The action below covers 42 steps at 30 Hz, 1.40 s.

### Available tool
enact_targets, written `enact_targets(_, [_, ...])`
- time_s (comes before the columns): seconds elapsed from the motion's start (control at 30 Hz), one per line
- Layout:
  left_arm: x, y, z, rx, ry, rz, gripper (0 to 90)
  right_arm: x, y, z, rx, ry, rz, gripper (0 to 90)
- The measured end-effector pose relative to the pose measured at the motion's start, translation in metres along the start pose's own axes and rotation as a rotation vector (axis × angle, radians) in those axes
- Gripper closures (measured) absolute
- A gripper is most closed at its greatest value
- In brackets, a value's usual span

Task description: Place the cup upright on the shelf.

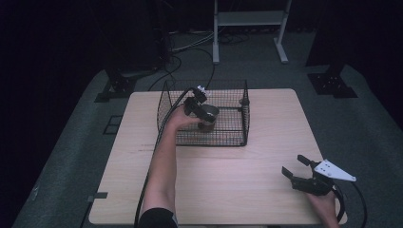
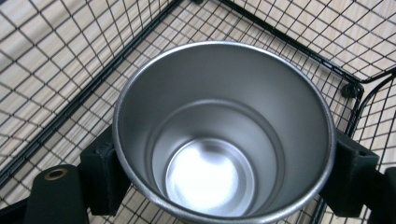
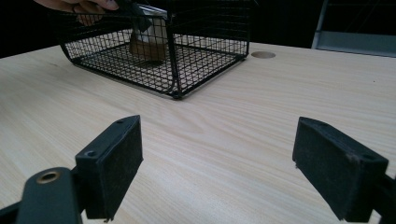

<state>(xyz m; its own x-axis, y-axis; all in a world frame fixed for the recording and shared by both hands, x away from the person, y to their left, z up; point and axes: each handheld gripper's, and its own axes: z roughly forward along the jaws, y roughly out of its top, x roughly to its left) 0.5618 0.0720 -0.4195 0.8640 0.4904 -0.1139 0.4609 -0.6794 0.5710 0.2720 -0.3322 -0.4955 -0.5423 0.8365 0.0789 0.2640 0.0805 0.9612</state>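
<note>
Jaws of left gripper (image 1: 202, 110) clamp steel cup (image 2: 224, 135) inside wire basket (image 1: 237, 140), seemingly mid-floor; right gripper (image 1: 298, 172) spread wide.

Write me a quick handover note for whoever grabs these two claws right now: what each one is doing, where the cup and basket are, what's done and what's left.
Left claw: shut on the steel cup, one jaw on each side of its wall, holding it upright inside the wire basket.
Right claw: open, holding nothing, low over the bare table at the near right corner.
Cup looks empty. Whether its base touches the basket floor cannot be told.
Done: cup gripped and within the basket walls.
Left, probably: either set it down and release, or lift it clear of the basket; keep the right claw out of the way.
</note>
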Motion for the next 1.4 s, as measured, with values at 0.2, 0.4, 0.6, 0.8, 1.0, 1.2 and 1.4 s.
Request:
enact_targets(0.2, [-0.002,-0.002,-0.002,0.028,0.004,0.003,15.3,0.001,0.001,0.000,-0.010,-0.003,-0.010,15.3])
enact_targets(0.4, [-0.003,-0.002,-0.004,0.034,-0.004,-0.008,12.5,0.001,0.001,0.000,-0.011,0.005,-0.004,15.2])
enact_targets(0.6, [-0.004,-0.003,-0.005,0.039,0.002,-0.006,11.9,0.001,0.001,-0.001,-0.013,0.011,-0.007,15.2])
enact_targets(0.8, [-0.006,-0.002,-0.009,0.023,0.007,-0.004,10.0,0.002,0.000,0.000,0.008,0.020,-0.016,15.2])
enact_targets(1.0, [-0.006,-0.003,-0.014,0.019,0.014,-0.013,6.8,0.002,0.000,-0.001,0.009,0.013,-0.026,15.2])
enact_targets(1.2, [-0.007,-0.002,-0.021,0.010,0.038,-0.004,5.7,0.003,0.000,0.000,0.013,0.016,-0.023,15.2])
enact_targets(1.4, [-0.010,0.000,-0.029,-0.012,0.045,0.006,5.7,0.003,0.000,0.000,0.020,0.016,-0.026,15.2])
